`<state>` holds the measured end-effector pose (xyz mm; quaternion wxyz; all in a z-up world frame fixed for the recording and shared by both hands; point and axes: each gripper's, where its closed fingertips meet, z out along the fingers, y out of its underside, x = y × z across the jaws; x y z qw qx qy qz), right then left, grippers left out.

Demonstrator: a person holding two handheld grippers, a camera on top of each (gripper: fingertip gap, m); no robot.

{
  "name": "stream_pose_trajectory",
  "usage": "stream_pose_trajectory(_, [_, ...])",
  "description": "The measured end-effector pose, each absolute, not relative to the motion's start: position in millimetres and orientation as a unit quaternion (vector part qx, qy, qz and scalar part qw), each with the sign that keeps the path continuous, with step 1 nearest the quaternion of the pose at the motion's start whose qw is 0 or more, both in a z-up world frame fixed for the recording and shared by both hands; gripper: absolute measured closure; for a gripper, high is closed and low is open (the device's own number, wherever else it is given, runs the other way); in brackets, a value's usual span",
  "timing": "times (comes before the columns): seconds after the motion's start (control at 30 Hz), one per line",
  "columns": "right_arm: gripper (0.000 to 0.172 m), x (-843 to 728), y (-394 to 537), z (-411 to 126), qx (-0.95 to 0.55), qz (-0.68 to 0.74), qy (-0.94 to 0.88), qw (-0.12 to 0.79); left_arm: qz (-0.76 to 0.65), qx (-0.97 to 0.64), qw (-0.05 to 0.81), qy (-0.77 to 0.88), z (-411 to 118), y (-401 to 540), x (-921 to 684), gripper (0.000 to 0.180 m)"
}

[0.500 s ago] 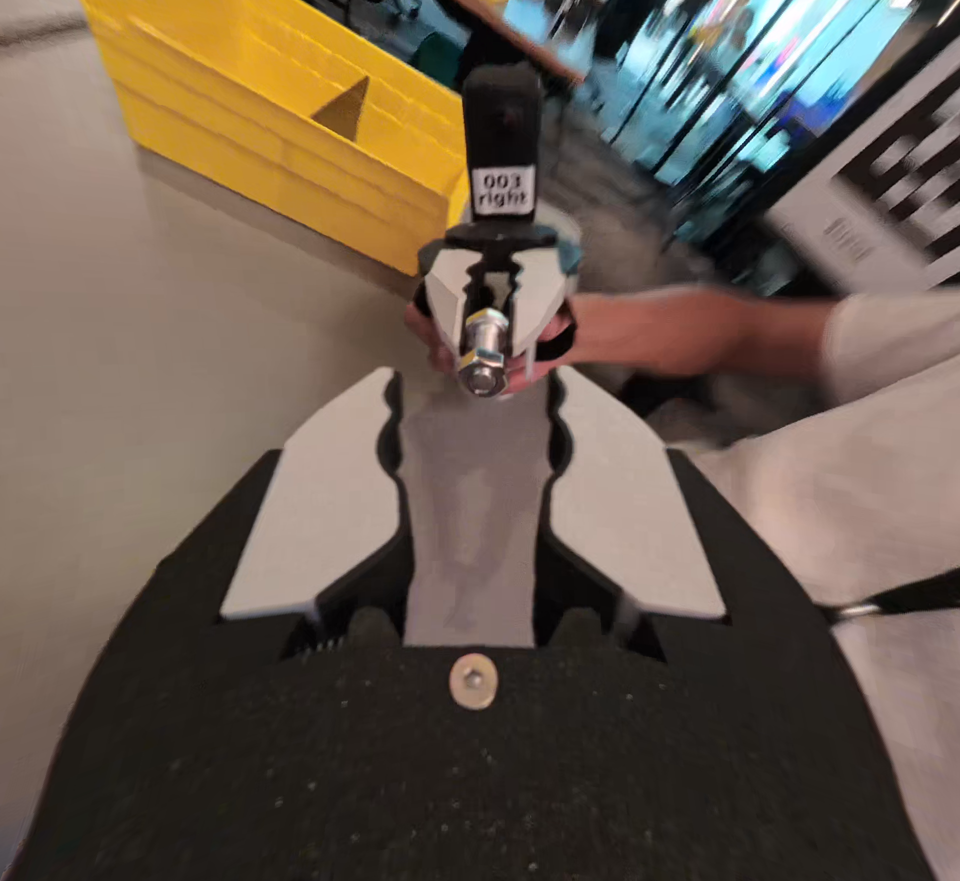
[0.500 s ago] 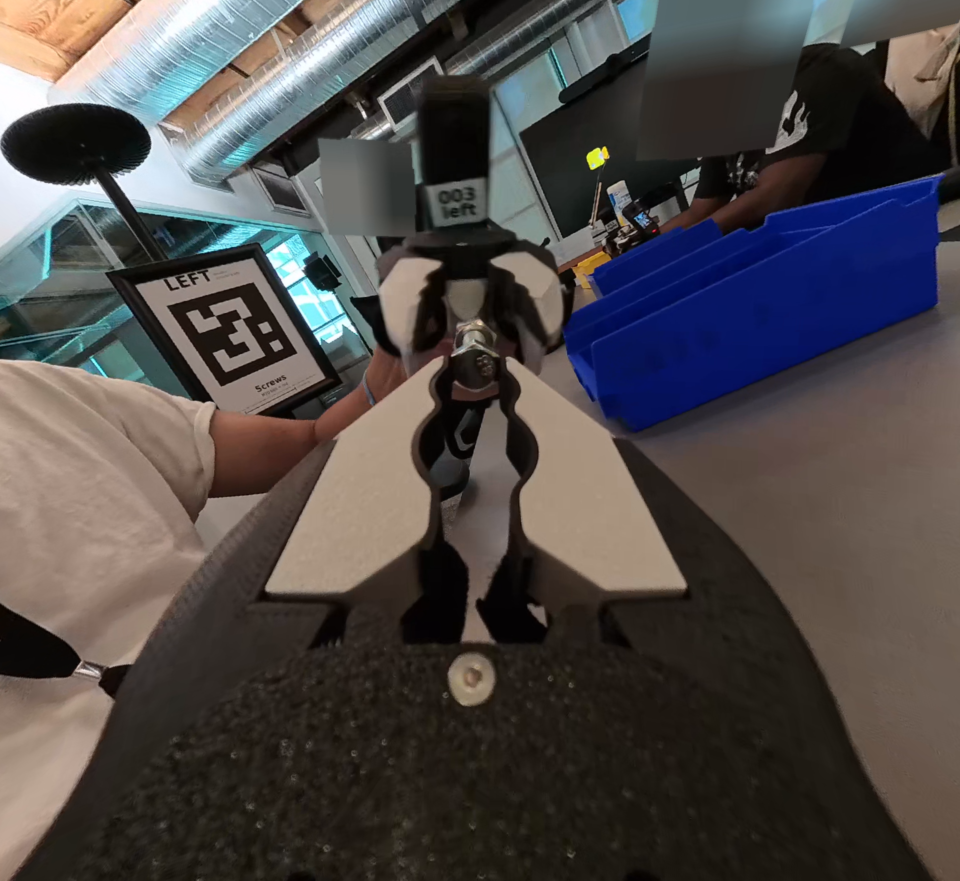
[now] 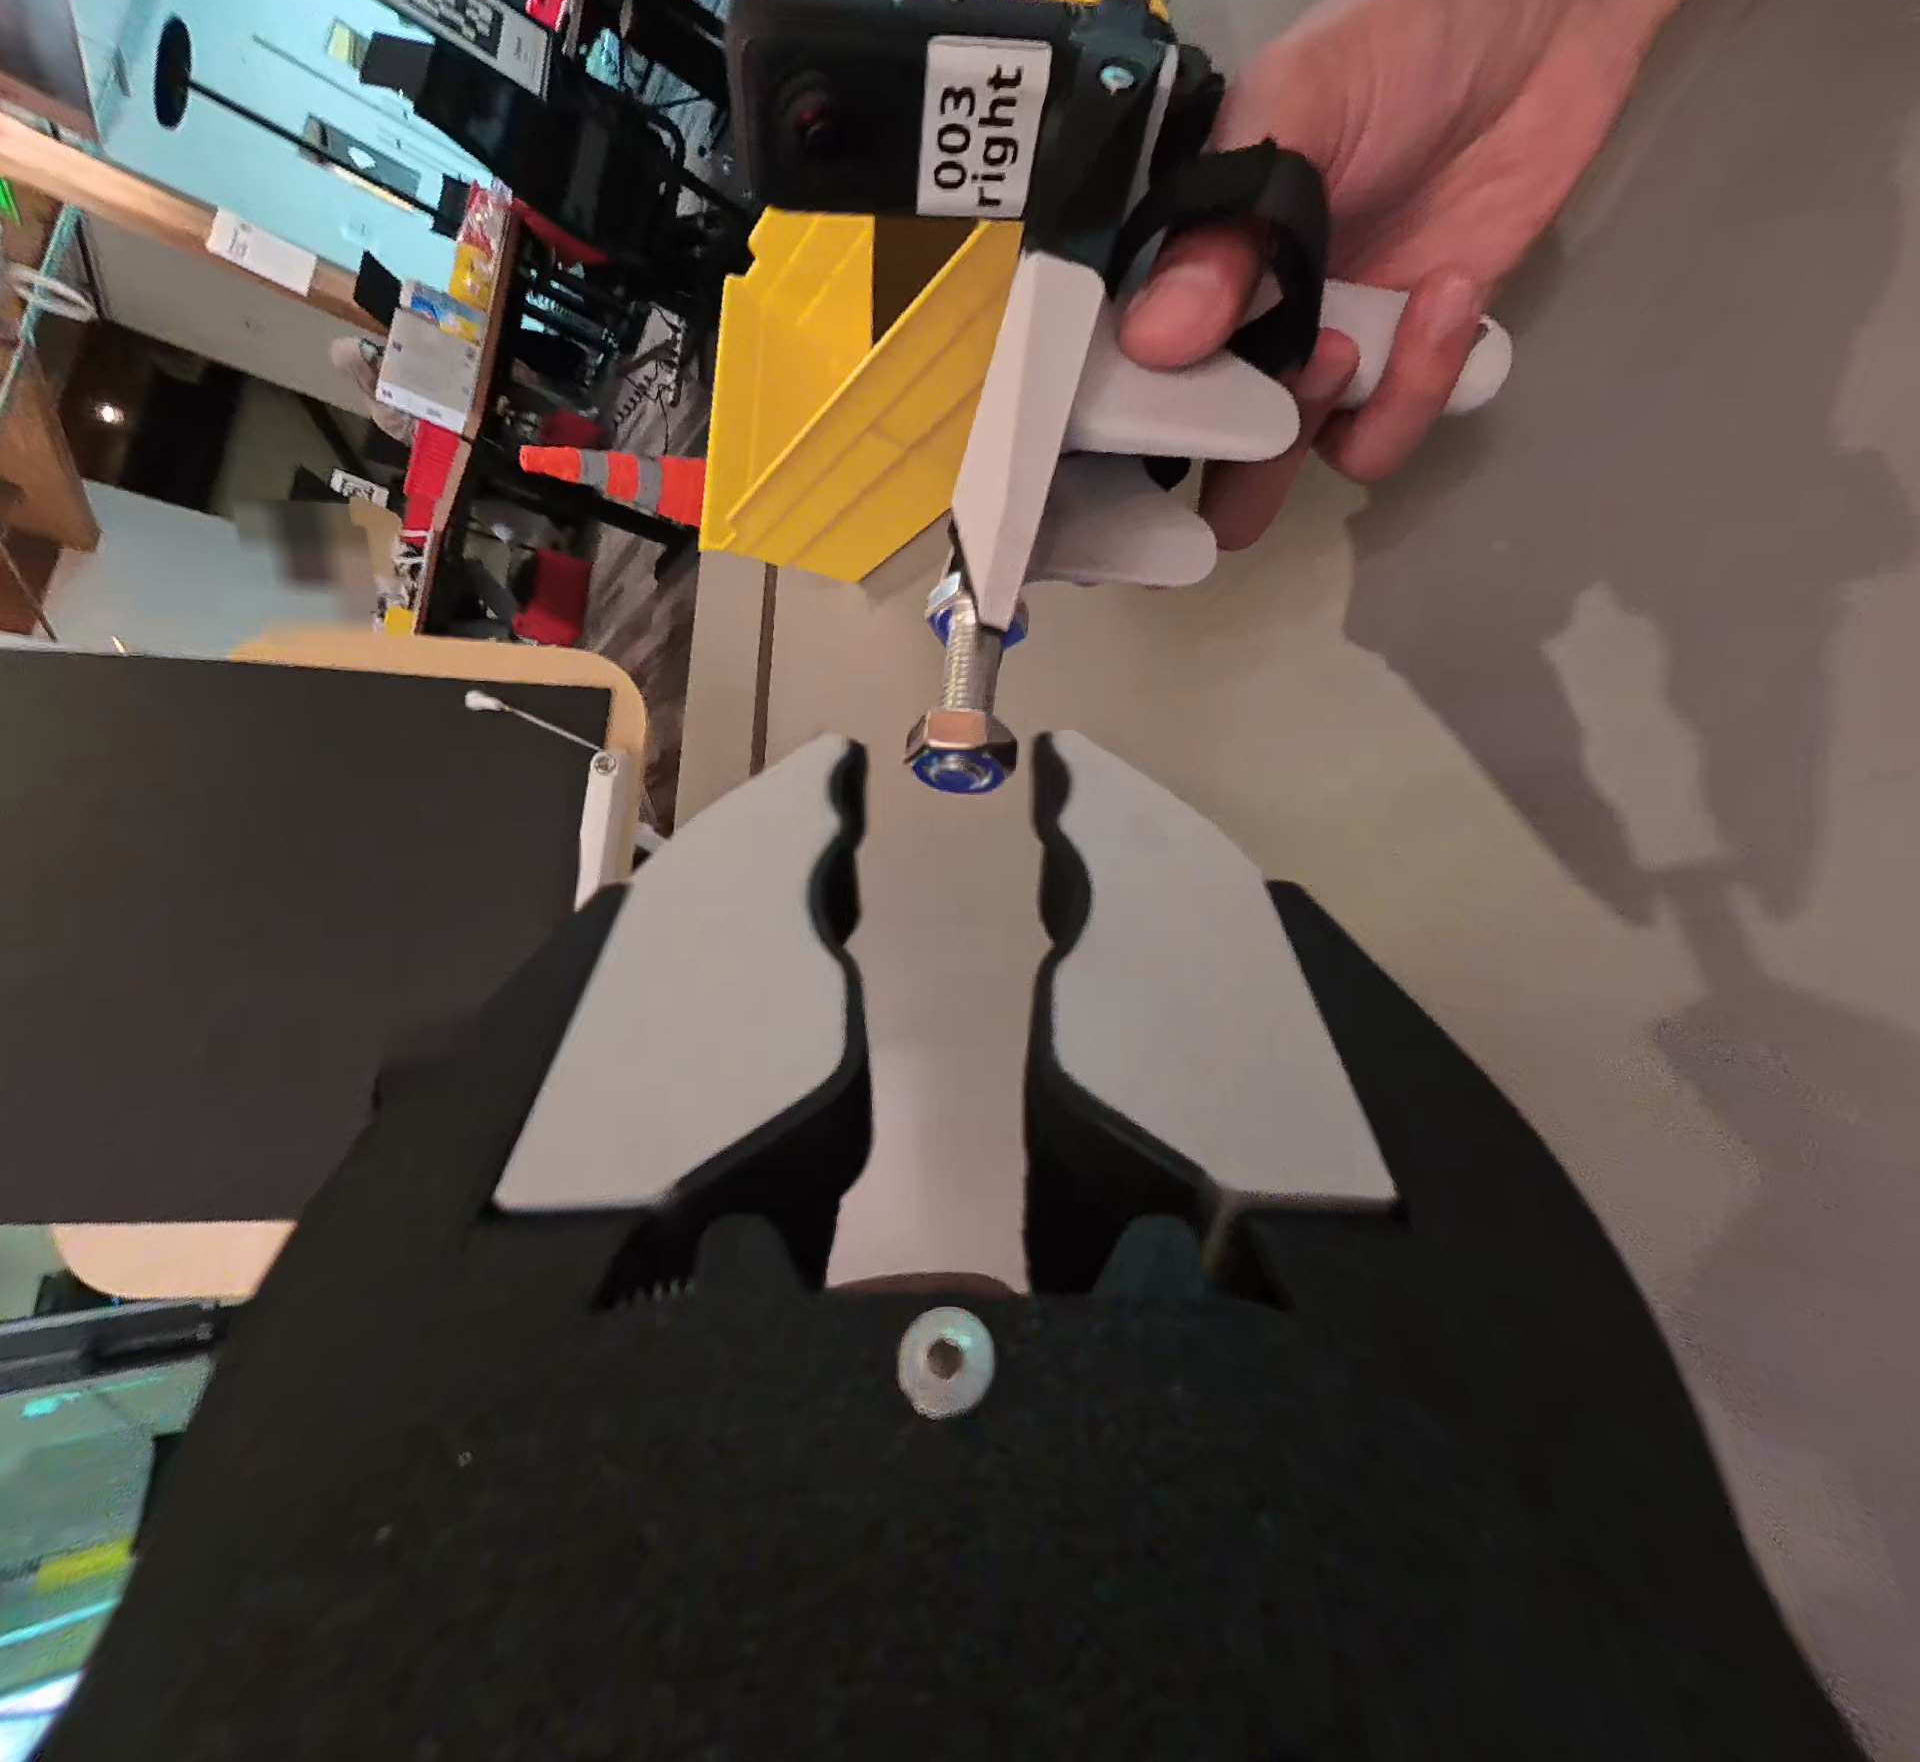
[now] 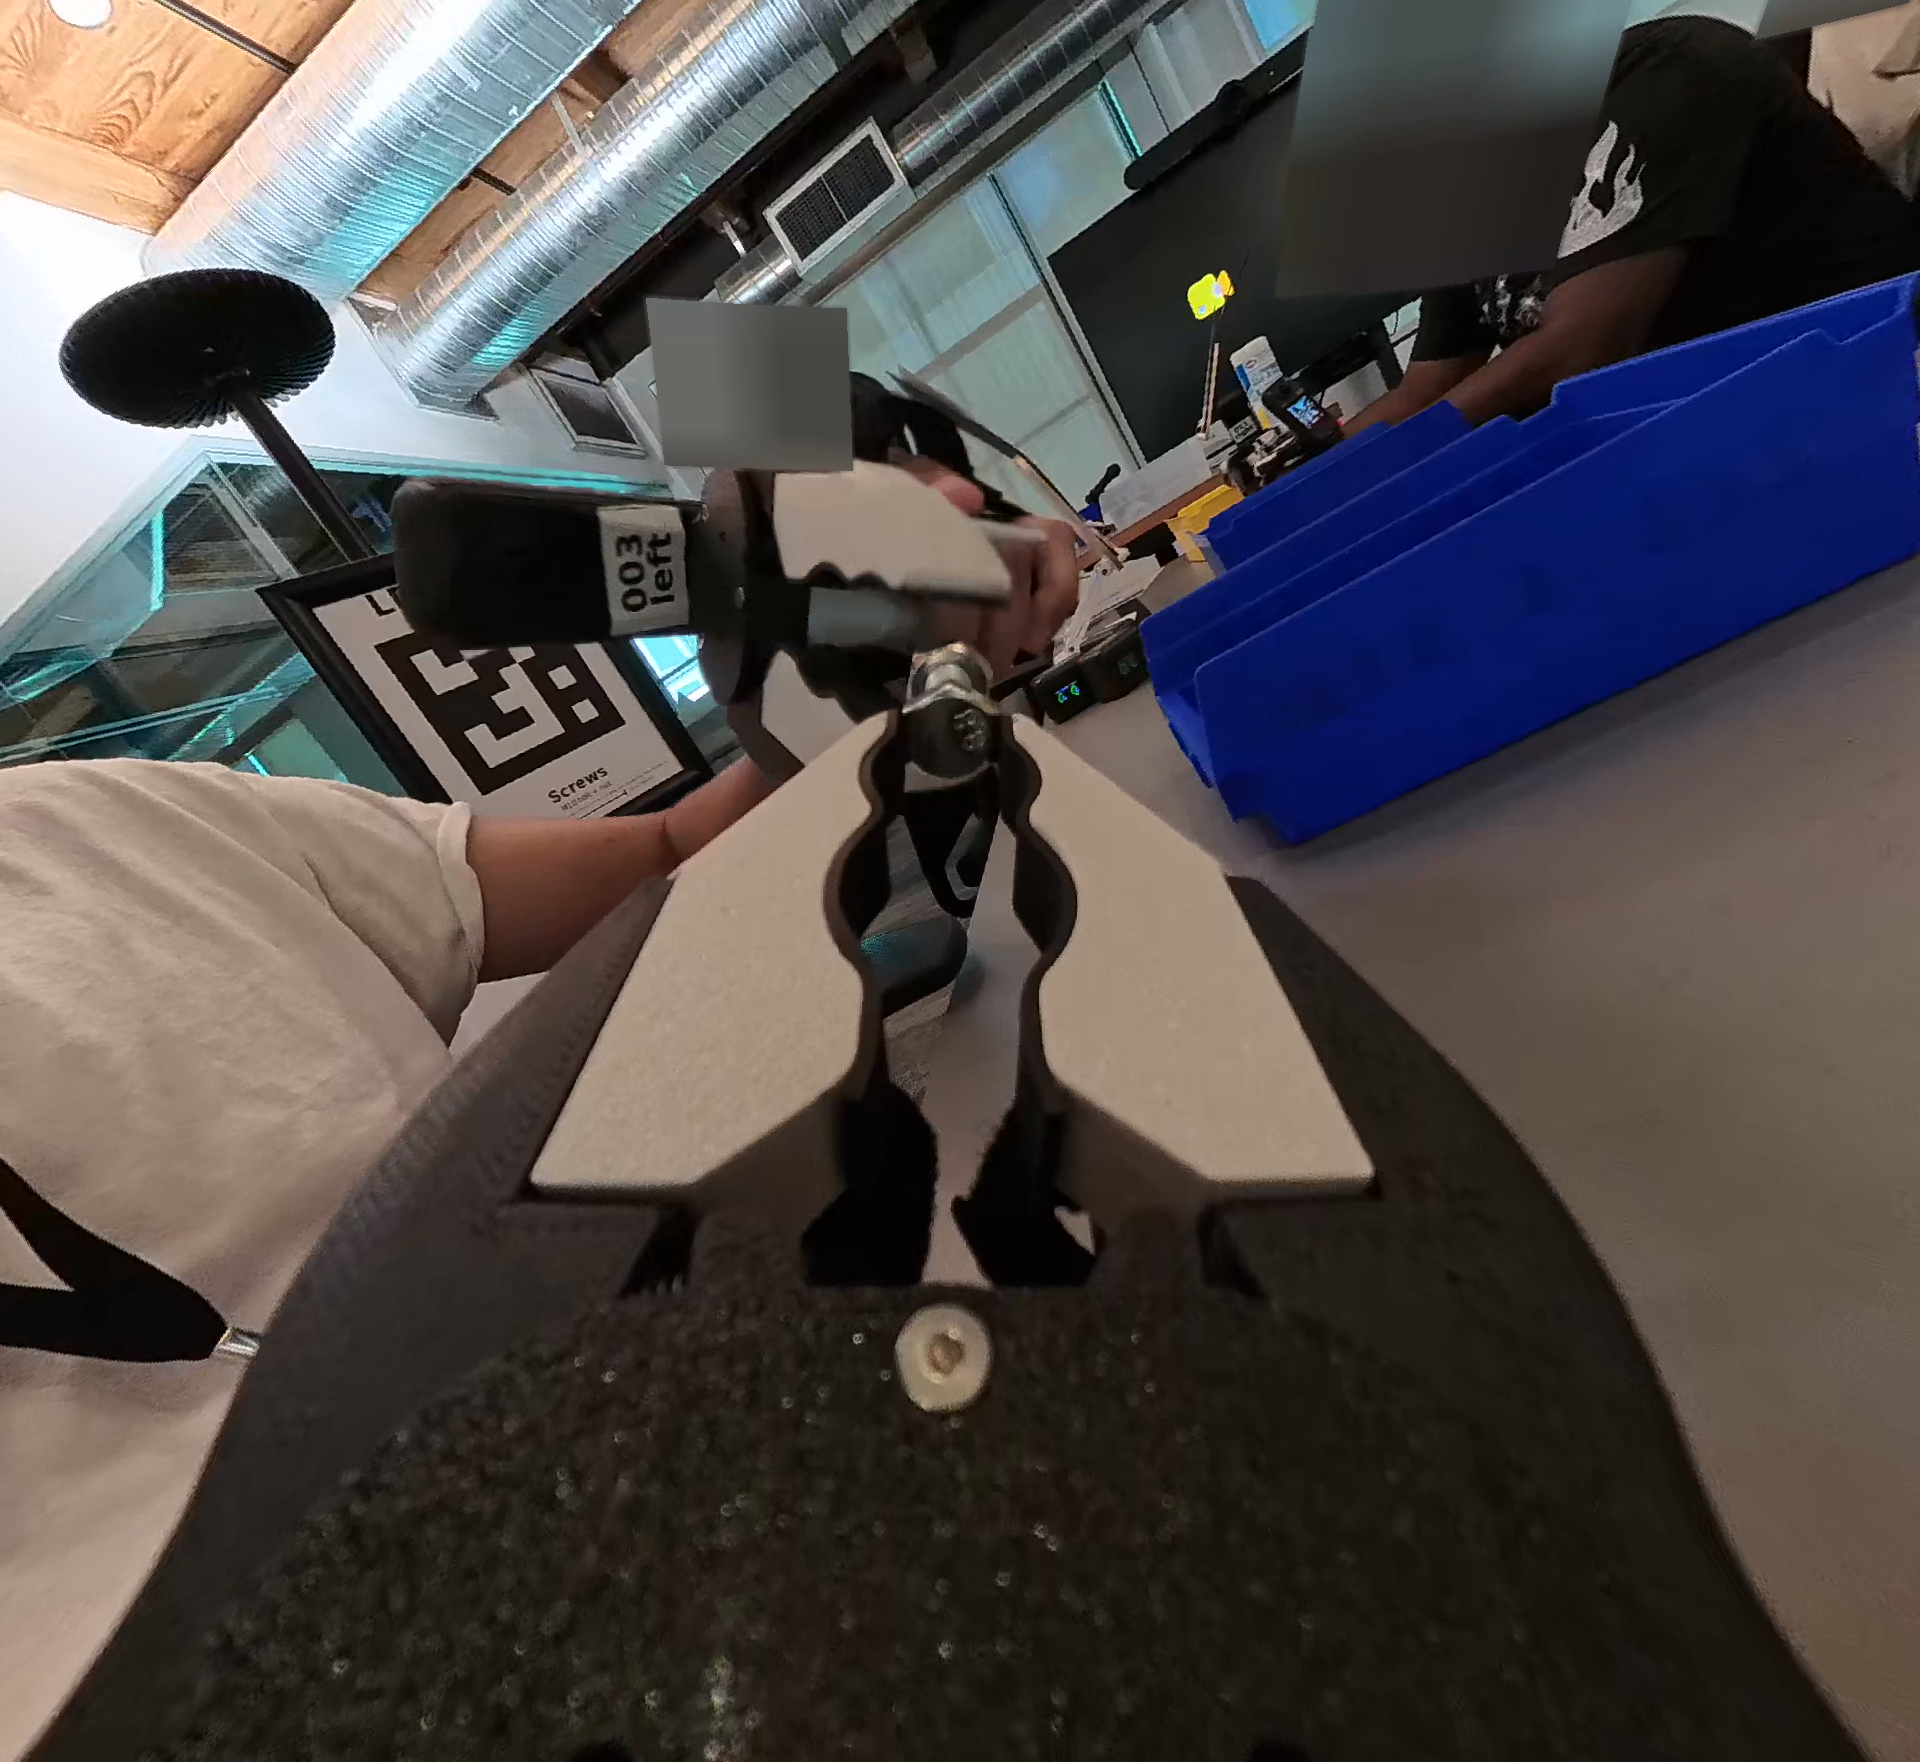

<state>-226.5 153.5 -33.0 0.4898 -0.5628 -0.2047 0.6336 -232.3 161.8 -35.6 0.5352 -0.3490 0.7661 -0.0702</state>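
Note:
My right gripper (image 4: 951, 725) is shut on the head end of a silver bolt (image 4: 954, 738). In the left wrist view it (image 3: 987, 616) comes in from the top and holds the bolt (image 3: 966, 673) pointing toward my left gripper. A silver nut with a blue insert (image 3: 958, 748) sits on the bolt's free end. My left gripper (image 3: 943, 748) is open. Its fingertips (image 3: 831, 777) flank the nut with a gap on each side. In the right wrist view the left gripper (image 4: 987, 595) lies rolled on its side just beyond the bolt.
A yellow bin (image 3: 883, 424) stands on the grey table (image 3: 1455, 777) behind the right gripper. A blue bin (image 4: 1558, 632) stands to the right, with a person in a black shirt (image 4: 1714, 185) behind it. A framed marker sign (image 4: 499, 684) stands at the left. The tips of both grippers are at nearly the same place.
My left gripper has rolled about a quarter turn and moved in on the nut, and its fingers stand closer together than before. My right gripper keeps its hold on the bolt.

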Motion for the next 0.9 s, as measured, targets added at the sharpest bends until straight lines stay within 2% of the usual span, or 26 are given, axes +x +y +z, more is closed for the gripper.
stream_pose_trajectory(0.13, [0.155, -225.7, 153.7, -32.7, -0.563, 0.632, -0.205, 0.492, -0.071, -0.364, 0.527, 0.765, -36.8, 160.2, -231.6, 0.161])
stream_pose_trajectory(0.23, [0.155, -226.0, 151.9, -30.6, -0.558, 0.628, -0.214, 0.499, -0.166, -0.451, 0.471, 0.74, -36.3, 156.0, -232.1, 0.161])
stream_pose_trajectory(0.43, [0.155, -230.3, 149.0, -30.3, -0.559, 0.586, -0.245, 0.533, -0.447, -0.632, 0.271, 0.572, -22.1, 148.1, -229.1, 0.161])
stream_pose_trajectory(0.67, [0.155, -228.0, 155.0, -32.8, -0.577, 0.483, -0.276, 0.597, -0.598, -0.704, 0.081, 0.374, -24.1, 149.8, -229.6, 0.161])
stream_pose_trajectory(0.7, [0.155, -228.5, 154.5, -32.6, -0.576, 0.487, -0.275, 0.596, -0.604, -0.697, 0.076, 0.379, -23.3, 148.7, -229.9, 0.16])
stream_pose_trajectory(0.77, [0.155, -228.5, 155.6, -33.5, -0.579, 0.501, -0.264, 0.587, -0.599, -0.675, 0.089, 0.42, -22.6, 143.8, -231.2, 0.147])
stream_pose_trajectory(0.83, [0.155, -228.2, 155.7, -34.3, -0.578, 0.522, -0.254, 0.573, -0.556, -0.657, 0.141, 0.489, -27.9, 142.2, -232.7, 0.129])
stream_pose_trajectory(0.9, [0.155, -227.7, 155.6, -34.1, -0.577, 0.55, -0.24, 0.553, -0.473, -0.629, 0.218, 0.578, -38.9, 147.2, -236.1, 0.125])
